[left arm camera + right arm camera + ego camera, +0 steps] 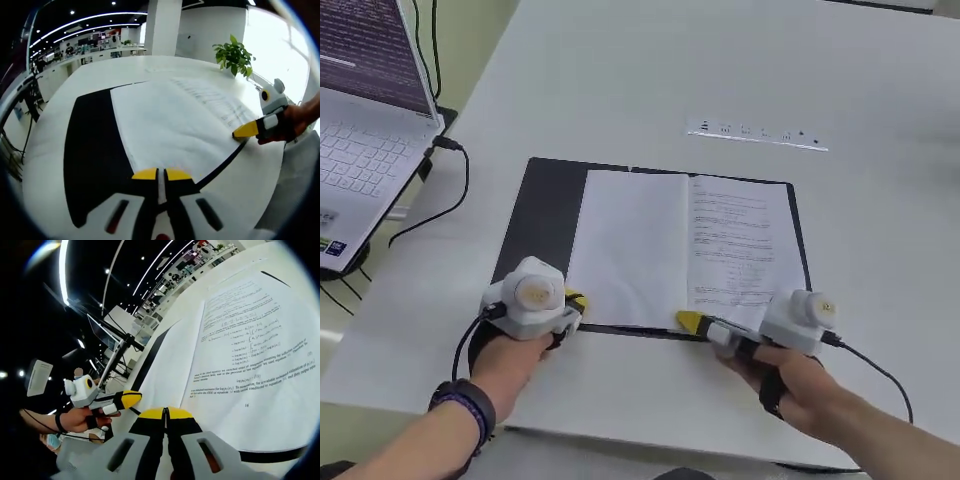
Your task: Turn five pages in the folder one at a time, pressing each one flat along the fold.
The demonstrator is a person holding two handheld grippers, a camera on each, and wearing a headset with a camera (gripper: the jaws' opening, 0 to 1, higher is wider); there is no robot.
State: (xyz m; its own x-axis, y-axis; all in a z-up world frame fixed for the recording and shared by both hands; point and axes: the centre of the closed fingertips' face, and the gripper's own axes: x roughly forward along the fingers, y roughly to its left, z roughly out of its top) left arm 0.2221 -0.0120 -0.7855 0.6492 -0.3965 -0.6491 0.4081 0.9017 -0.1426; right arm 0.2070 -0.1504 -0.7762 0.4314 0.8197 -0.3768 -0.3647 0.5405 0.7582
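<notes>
The folder (542, 215) lies open at centre frame in the head view. The left gripper (574, 300) and right gripper (688, 321) sit at its lower edge, jaws together. Closed tips may drag 2 pages or crease the printed page (740, 250).

Open folder (540, 220), left tongs (575, 303), right tongs (688, 321) at its near edge

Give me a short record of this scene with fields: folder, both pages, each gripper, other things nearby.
folder: open, flat on the white table
left page: blank
right page: printed text
left gripper: jaws shut, by the left page's lower left corner
right gripper: jaws shut, tip at the bottom of the fold
laptop: open, left of the folder
</notes>
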